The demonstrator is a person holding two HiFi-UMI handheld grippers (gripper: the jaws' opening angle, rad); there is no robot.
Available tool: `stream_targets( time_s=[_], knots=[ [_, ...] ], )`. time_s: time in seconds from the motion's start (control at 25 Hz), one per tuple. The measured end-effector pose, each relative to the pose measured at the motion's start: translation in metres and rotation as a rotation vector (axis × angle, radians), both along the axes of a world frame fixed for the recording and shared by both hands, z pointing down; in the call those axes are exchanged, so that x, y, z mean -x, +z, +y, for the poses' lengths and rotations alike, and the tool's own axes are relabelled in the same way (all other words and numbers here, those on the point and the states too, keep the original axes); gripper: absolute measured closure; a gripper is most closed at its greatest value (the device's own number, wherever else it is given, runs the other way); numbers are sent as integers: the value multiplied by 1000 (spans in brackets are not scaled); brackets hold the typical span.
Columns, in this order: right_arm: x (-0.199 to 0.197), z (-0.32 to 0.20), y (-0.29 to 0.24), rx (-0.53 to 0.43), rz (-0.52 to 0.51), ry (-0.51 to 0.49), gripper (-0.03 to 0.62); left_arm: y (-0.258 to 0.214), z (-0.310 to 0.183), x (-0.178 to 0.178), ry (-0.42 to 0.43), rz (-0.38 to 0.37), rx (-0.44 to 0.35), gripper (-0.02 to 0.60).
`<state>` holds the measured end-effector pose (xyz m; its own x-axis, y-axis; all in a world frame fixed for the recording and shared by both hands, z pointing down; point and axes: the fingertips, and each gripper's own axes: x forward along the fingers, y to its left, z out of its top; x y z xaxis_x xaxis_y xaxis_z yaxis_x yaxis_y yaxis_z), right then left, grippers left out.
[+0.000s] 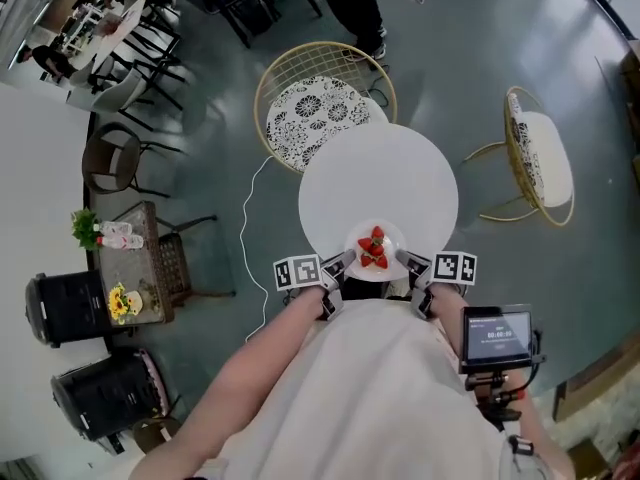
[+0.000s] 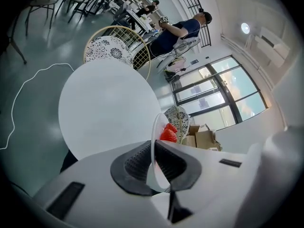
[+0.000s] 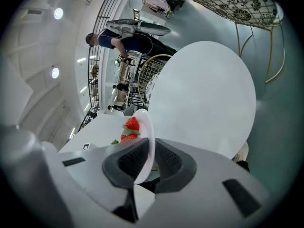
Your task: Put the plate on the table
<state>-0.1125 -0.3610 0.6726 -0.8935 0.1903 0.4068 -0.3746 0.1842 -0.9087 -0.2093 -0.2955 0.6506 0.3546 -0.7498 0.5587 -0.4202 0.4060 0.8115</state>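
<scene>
We held the plate [image 1: 361,267] between our two tools at the near edge of the round white tabletop [image 1: 380,173], part of it over the edge on our side. From the head view we could not tell whether it rested on the surface or hung just above it. The plate was small, white and round, and red strawberries [image 1: 375,248] with green tops lay piled in its middle.

The left tool [image 1: 340,264] pinched the plate's left rim. In the left gripper view the thin rim ran down between the two dark ribbed pads [image 2: 135,163], which pressed on it from both sides. The right tool [image 1: 411,262] pinched the opposite rim in the same way, its pads [image 3: 168,159] closed on the white edge in the right gripper view. Each tool carried its cube of square markers just outside the plate.

Beyond the plate, the tabletop showed nothing else on it. At its far edge stood a wire-framed chair [image 1: 318,110] with a black-and-white patterned cushion, and a second chair [image 1: 541,160] of the same kind stood well apart off the right edge. A pale cable [image 1: 247,230] trailed across the grey-green floor by the left edge. Further left stood a small side table [image 1: 150,243] carrying flowers. In the left gripper view a person in dark clothes [image 2: 178,30] sat past the patterned chair.
</scene>
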Motion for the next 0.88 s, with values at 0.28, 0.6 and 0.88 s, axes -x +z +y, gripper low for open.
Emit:
stream_targets(
  time_s=[0.28, 0.6, 0.88],
  knots=[
    [-1, 8, 35, 29, 102, -42, 571, 41, 8, -1, 49, 28, 55, 563],
    [21, 11, 61, 57, 193, -141, 565, 67, 13, 18, 55, 89, 101, 563],
    [46, 2, 74, 9, 265, -260, 558, 82, 7, 41, 38, 90, 118, 563]
  ],
)
